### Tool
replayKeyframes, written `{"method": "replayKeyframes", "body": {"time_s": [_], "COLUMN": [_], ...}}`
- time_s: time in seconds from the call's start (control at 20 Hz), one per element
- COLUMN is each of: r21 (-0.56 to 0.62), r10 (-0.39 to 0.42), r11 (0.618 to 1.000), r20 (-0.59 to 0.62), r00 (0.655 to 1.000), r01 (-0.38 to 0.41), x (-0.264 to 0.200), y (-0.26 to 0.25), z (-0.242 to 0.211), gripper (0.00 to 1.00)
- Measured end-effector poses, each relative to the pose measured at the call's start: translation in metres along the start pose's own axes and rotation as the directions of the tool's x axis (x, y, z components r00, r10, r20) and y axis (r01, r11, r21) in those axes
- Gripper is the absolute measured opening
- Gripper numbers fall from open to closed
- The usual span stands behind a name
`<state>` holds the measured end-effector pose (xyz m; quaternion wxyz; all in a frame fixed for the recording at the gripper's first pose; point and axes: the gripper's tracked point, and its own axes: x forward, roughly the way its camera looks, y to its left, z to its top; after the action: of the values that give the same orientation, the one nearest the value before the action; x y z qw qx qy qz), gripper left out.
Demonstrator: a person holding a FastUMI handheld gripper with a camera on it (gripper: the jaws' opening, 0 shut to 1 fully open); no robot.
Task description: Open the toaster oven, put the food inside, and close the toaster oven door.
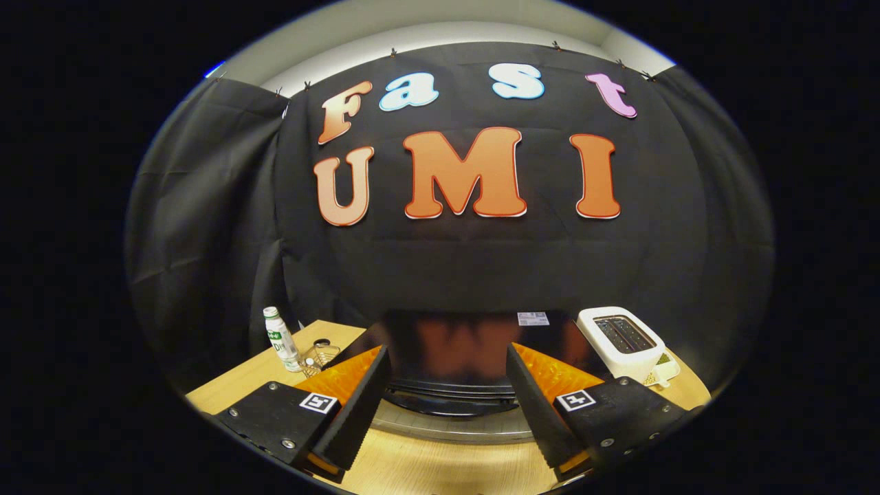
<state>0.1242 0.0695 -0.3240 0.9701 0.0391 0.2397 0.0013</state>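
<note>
A black toaster oven (467,344) with a glossy top stands on the wooden table (426,471) just ahead of my fingers. I look down on its top and the curved upper edge of its front (450,405); the door itself is hidden below that edge. My gripper (447,405) is open, its two black fingers with orange sides spread wide above the oven's front edge, with nothing between them. I cannot make out the food.
A white pop-up toaster (622,340) stands right of the oven. Left of the oven are a small white bottle with a green label (280,338) and a clear glass item (320,353). Black cloth closes the booth behind the table.
</note>
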Motion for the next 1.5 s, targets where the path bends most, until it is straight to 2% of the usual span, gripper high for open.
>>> {"method": "replayKeyframes", "body": {"time_s": [0.45, 0.6, 0.7, 0.75, 0.8, 0.85, 1.25, 1.5], "r21": [-0.045, 0.012, 0.007, 0.007, -0.007, -0.012, -0.061, -0.004], "r10": [-0.044, -0.021, 0.005, 0.027, 0.033, 0.041, 0.082, 0.132], "r11": [0.998, 1.0, 1.0, 1.0, 0.999, 0.999, 0.994, 0.991], "r20": [-0.059, -0.058, -0.053, -0.053, -0.059, -0.072, -0.119, -0.16], "r00": [0.997, 0.998, 0.999, 0.998, 0.998, 0.997, 0.989, 0.978], "r01": [0.041, 0.022, -0.004, -0.027, -0.033, -0.042, -0.089, -0.134], "x": [0.018, 0.018, 0.015, 0.011, 0.007, 0.002, -0.052, -0.086], "y": [-0.003, -0.001, 0.004, 0.011, 0.011, 0.013, 0.022, 0.027], "z": [-0.038, -0.045, -0.045, -0.046, -0.047, -0.049, -0.075, -0.103], "gripper": [1.0, 1.0, 0.99, 0.98, 0.9, 0.88, 0.88, 0.88]}}
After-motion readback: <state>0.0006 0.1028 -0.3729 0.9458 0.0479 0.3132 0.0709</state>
